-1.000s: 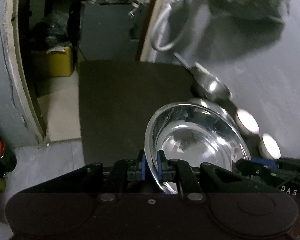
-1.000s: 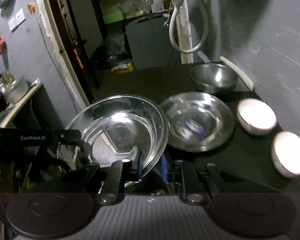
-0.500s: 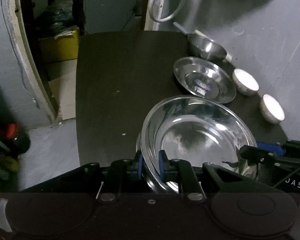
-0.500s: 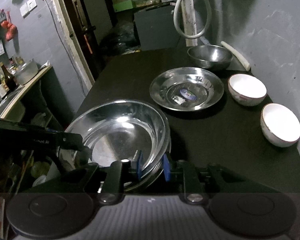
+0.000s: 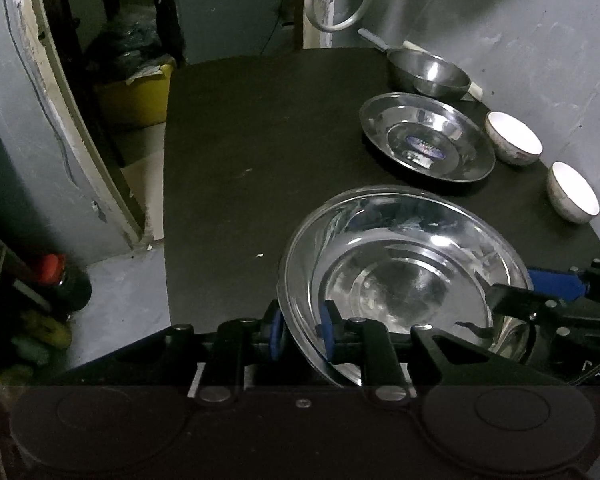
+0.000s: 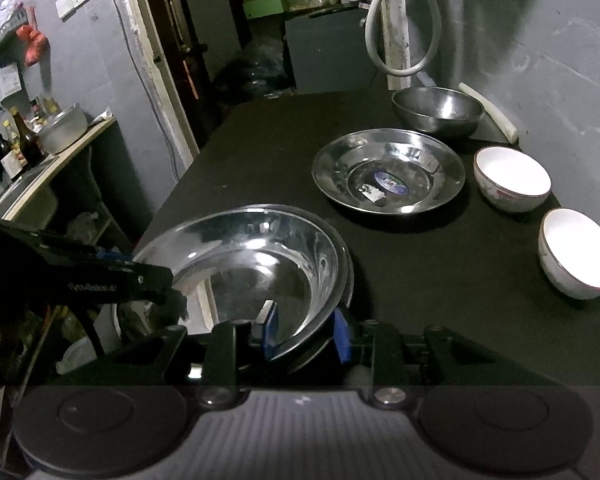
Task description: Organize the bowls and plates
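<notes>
Two grippers hold one large shiny steel basin [image 5: 404, 276], lower centre of both views, over the near edge of the black table [image 5: 260, 140]. Left gripper [image 5: 302, 330] has blue pads narrowed onto the basin's left rim; right gripper [image 6: 304, 334] pinches the rim too, pads on either side. Basin empty, reflections only. Upper right: flat steel plate [image 6: 388, 176] with a sticker label in its middle, nothing else. Behind it, deep steel bowl [image 6: 438, 110], looks empty. Two white ceramic bowls [image 6: 512, 178] [image 6: 578, 252] along the right edge, both empty.
</notes>
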Tool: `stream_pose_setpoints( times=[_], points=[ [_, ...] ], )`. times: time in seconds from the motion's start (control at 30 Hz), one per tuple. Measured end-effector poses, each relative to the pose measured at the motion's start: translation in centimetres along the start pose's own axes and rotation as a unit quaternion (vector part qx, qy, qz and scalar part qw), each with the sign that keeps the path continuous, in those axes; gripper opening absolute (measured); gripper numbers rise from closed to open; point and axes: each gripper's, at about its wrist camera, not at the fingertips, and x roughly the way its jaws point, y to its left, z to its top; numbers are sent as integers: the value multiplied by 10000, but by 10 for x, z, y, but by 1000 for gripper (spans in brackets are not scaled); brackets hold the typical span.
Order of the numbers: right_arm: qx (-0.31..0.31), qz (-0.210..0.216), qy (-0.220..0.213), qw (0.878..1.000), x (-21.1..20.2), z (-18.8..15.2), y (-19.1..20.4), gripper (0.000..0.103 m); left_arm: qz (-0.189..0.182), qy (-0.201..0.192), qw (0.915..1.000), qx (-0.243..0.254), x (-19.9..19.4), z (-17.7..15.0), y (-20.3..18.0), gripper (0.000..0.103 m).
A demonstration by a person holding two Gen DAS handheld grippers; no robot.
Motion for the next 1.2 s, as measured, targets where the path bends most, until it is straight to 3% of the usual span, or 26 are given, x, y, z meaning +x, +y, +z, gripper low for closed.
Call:
stream_pose_setpoints(
  times=[0.13,0.3,0.4,0.47,0.67,1.0,1.2],
  points=[
    [4,42,-65,10000,0,-1,-1,39,32,68,9999,-141,3,-2,2,23],
    [91,82,-65,9999,1,-4,-4,45,68,-4,9999,-154,0,2,1,41],
    [170,84,-91,9998,-2,-6,-7,61,122,-65,9995,-277,-3,4,2,59],
    [285,90,-108,9995,-4,-9,-10,80,204,-134,9991,-360,-6,5,2,76],
    [739,23,-249,9969,-12,-18,-27,101,316,-215,9976,-576,-11,8,5,97],
    [1574,-174,-492,9862,-15,-21,-65,103,121,-412,9969,-652,-6,33,1,102],
    [1561,-58,-635,9857,-9,-22,-76,103,252,-304,9963,-763,17,57,-5,102]
  ],
)
